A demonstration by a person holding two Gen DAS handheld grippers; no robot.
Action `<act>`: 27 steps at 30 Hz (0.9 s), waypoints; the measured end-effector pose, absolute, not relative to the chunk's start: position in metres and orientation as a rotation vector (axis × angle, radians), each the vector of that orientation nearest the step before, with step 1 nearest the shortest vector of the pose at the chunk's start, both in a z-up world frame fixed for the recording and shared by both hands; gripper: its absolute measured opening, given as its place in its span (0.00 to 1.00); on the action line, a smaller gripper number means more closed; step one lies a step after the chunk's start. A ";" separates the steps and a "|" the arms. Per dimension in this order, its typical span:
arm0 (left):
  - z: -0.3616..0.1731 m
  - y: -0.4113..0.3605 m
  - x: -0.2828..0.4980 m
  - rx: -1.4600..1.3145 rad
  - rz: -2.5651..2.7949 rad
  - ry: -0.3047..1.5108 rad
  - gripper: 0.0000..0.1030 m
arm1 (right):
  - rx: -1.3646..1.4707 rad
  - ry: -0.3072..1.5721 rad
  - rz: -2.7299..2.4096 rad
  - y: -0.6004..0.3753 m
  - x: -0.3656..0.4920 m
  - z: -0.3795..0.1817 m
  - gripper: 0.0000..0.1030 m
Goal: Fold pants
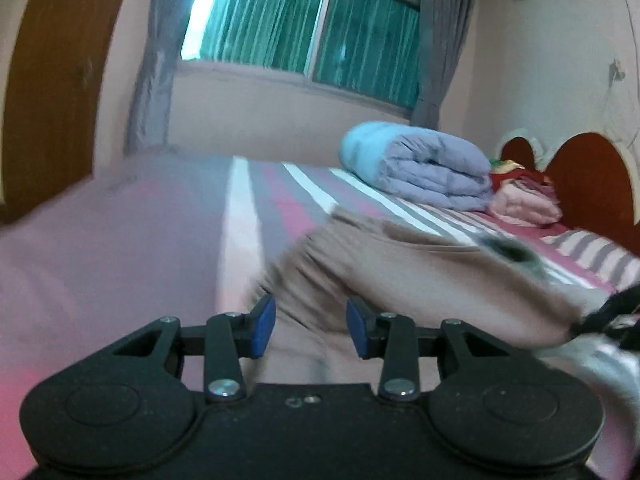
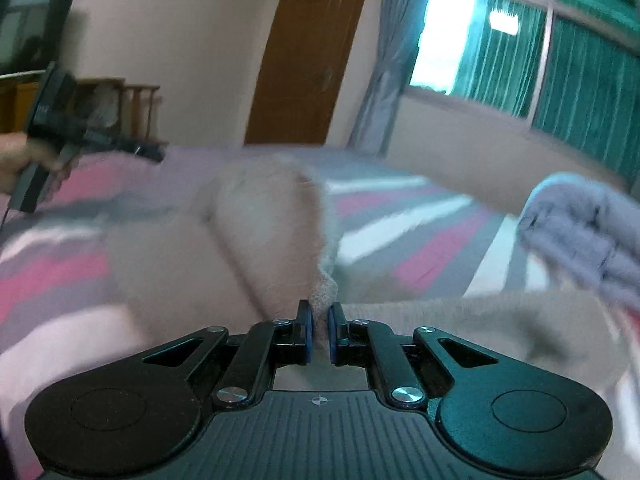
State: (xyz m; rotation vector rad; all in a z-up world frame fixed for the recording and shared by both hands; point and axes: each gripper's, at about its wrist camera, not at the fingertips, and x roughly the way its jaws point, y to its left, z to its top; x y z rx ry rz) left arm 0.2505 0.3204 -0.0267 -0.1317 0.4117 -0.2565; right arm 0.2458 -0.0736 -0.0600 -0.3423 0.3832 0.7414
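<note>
Tan pants (image 1: 420, 276) lie on the striped bed (image 1: 248, 216). My left gripper (image 1: 311, 328) is open and empty, its blue pads just above the near part of the pants. My right gripper (image 2: 319, 334) is shut on an edge of the pants (image 2: 256, 248) and holds that edge lifted off the bed. The right gripper also shows at the right edge of the left wrist view (image 1: 612, 316), at the end of the pants. The left gripper shows at the far left of the right wrist view (image 2: 148, 152), held in a hand. Both views are blurred by motion.
A folded blue-grey quilt (image 1: 424, 164) and pink and red bedding (image 1: 524, 200) lie at the head of the bed by the wooden headboard (image 1: 592, 184). A window with green curtains (image 1: 320, 32) and a brown door (image 2: 316, 52) stand beyond the bed.
</note>
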 end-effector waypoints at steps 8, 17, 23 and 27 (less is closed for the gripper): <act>-0.016 0.304 0.308 -0.045 -0.170 0.529 0.56 | -0.222 0.412 0.694 -0.076 0.242 -0.079 0.19; -0.019 0.290 0.378 -0.083 -0.264 0.565 0.45 | -0.174 0.422 0.695 -0.073 0.271 -0.066 0.34; -0.039 0.273 0.363 -0.048 -0.248 0.558 0.11 | -0.072 0.427 0.625 -0.085 0.280 -0.063 0.34; -0.036 0.271 0.342 -0.063 -0.241 0.517 0.00 | -0.020 0.414 0.558 -0.090 0.282 -0.054 0.34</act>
